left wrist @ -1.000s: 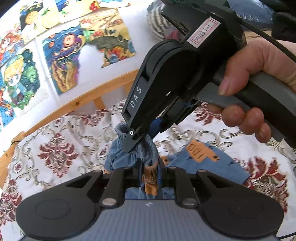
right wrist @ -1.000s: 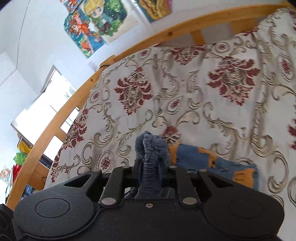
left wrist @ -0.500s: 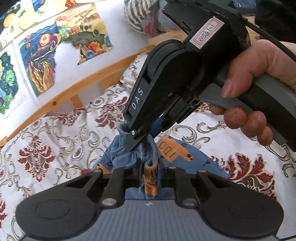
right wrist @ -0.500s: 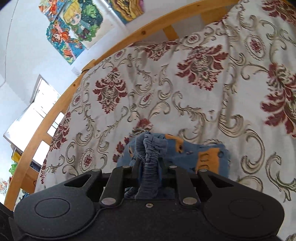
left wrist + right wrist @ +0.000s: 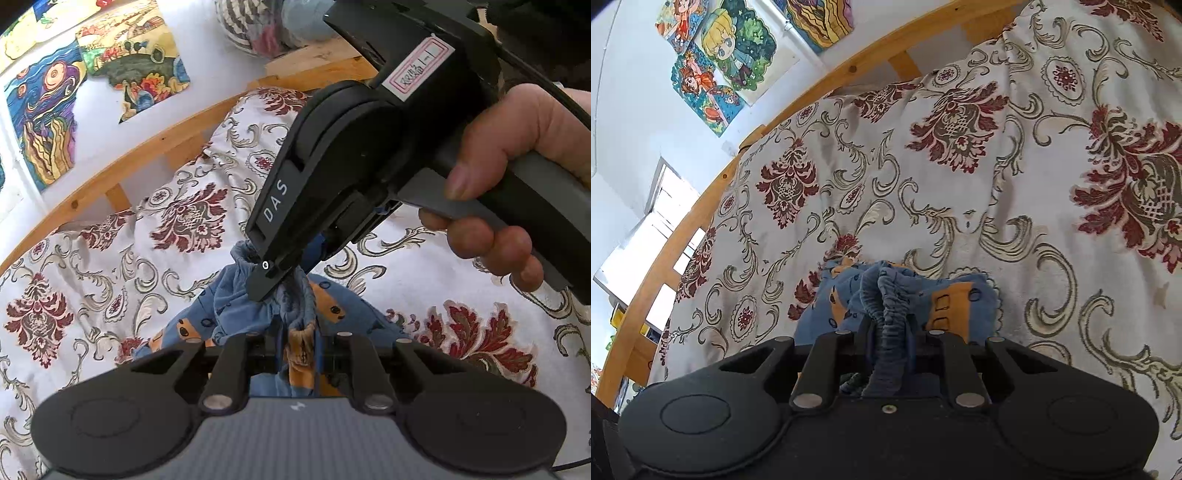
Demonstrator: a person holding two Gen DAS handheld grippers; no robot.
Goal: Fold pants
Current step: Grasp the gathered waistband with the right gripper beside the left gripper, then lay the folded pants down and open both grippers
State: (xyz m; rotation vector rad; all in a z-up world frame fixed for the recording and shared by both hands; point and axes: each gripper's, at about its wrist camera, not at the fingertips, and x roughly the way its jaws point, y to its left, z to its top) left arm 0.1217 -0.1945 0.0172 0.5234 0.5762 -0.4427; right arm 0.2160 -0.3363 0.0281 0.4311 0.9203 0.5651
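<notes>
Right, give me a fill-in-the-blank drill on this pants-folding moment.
1. Both grippers are shut on the blue ___.
2. The right gripper pinches the gathered elastic ___ of the pants.
3. The left gripper pinches fabric blue and ___.
4. The floral bedspread lies inside a ___ bed frame.

Missing: pants; waistband; orange; wooden

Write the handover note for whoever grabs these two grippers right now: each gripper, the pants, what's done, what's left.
Left gripper: shut on a bunched blue-and-orange edge of the pants.
Right gripper: shut on the gathered elastic waistband; in the left view it sits just ahead of the left gripper, a hand on its handle.
Pants: the rest lies in a bunched heap on the floral bedspread beneath both grippers.
Done: both grips taken, close together.
Left: probably lay the held edges down over the heap, release, smooth; I can't tell how many folds remain.
</notes>
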